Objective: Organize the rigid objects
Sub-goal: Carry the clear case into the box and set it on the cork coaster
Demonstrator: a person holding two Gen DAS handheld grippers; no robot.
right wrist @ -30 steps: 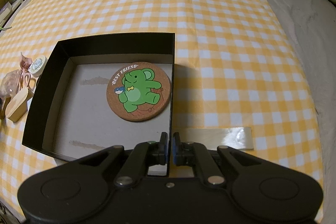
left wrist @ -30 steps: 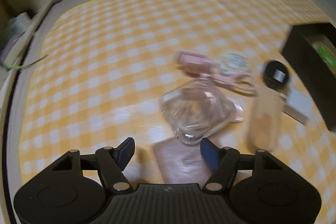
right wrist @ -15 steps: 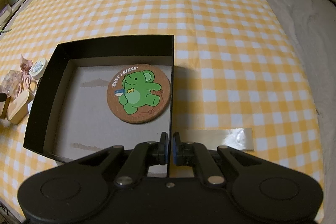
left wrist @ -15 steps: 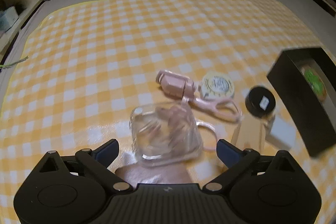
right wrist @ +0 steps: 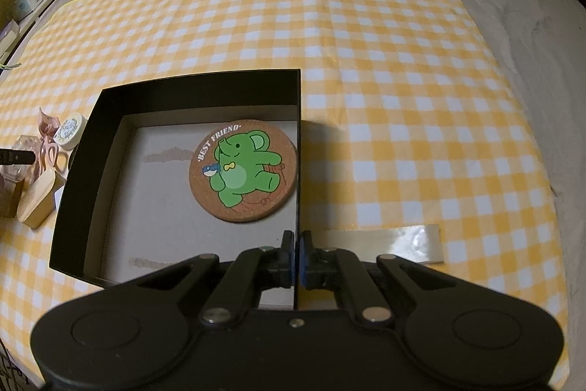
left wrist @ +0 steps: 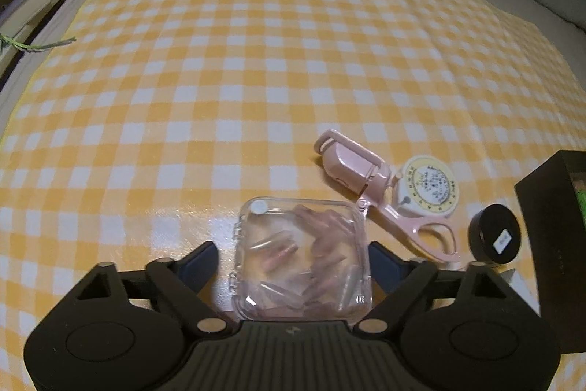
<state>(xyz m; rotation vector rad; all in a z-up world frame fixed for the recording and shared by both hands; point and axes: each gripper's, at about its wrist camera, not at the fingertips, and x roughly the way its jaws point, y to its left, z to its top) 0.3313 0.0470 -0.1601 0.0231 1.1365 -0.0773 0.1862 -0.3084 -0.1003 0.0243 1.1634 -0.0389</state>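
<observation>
My left gripper is open, its fingers on either side of a clear plastic case of pink pieces that lies on the yellow checked cloth. Right of it lie a pink eyelash curler, a round white tin and a small black jar. My right gripper is shut on the right wall of a black open box. A cork coaster with a green elephant lies inside the box.
A wooden block lies left of the box. A glossy strip lies on the cloth right of my right gripper. The box's corner shows at the right of the left wrist view. Shelves stand far left.
My left gripper has moved in over the clear case, so the case now sits between its open fingers. The right gripper and box have held still.
</observation>
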